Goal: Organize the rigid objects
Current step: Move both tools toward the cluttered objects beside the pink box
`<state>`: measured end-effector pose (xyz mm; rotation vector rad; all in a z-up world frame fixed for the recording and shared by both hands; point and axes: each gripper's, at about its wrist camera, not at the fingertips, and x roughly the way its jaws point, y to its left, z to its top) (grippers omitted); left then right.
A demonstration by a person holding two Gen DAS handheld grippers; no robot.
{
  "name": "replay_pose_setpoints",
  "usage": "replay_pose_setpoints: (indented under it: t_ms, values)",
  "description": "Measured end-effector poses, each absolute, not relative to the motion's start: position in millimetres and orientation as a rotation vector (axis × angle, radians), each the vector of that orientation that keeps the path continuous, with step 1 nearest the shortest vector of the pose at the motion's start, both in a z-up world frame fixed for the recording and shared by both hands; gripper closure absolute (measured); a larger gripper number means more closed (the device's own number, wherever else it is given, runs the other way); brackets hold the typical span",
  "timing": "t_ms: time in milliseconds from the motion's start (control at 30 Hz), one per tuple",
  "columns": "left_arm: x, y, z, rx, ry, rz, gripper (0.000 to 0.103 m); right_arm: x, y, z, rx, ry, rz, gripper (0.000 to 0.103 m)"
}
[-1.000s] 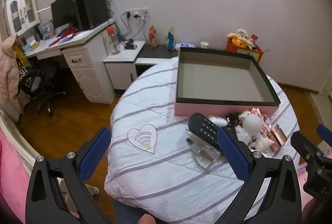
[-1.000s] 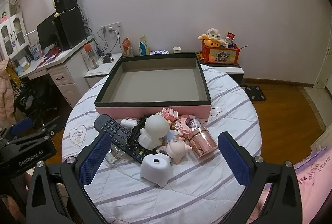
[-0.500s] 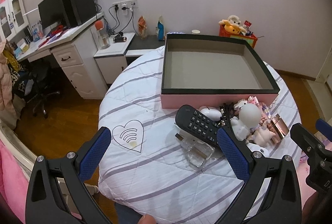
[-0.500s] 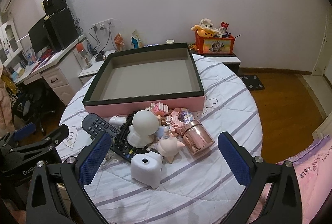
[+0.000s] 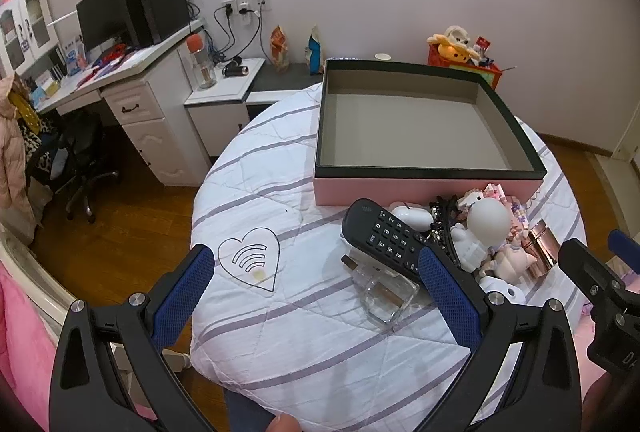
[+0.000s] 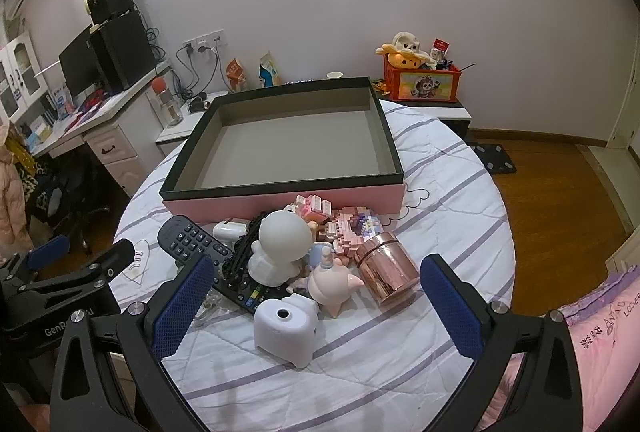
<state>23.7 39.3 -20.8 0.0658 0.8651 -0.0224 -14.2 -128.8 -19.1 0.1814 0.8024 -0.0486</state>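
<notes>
Jaws on both tools stand spread wide with nothing between them: the left gripper (image 5: 316,282) hangs over the striped cloth near the table's front edge, and the right gripper (image 6: 316,292) hovers above the heap of small things.

Just past the right gripper's pads sit a white stool-shaped toy (image 6: 286,328), a pink pig figure (image 6: 332,282), a rose-gold canister (image 6: 384,266) lying on its side, and a white round-headed figurine (image 6: 280,250) standing upright. A black remote (image 5: 386,238) lies slanted across a clear glass bottle (image 5: 384,290), with a black toothed clip, a small white mouse-like piece and pink block models crowded behind, against the pink wall of the box. That box (image 6: 288,194), dark-rimmed and shallow, sits beyond the heap on the table (image 5: 280,192) and holds nothing yet.

Judging by this, the sorting has hardly begun; the step in hand is choosing a first piece. The stool-shaped toy is nearest and stands free of the pile, so the right gripper could drop over it, pinch its sides, lift clear of the pig and carry it over the near wall into the box. The remote, resting on the bottle, may shift if its neighbours are knocked.
</notes>
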Motion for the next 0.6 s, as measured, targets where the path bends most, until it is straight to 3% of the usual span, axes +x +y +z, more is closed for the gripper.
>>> replay_pose_setpoints:
  t_ms: [600]
  values:
    - [21.7, 36.2, -28.3, 0.064, 0.879, -0.020, 0.000, -14.4, -131.7, -24.0, 0.173, 0.809, -0.035, 0.000]
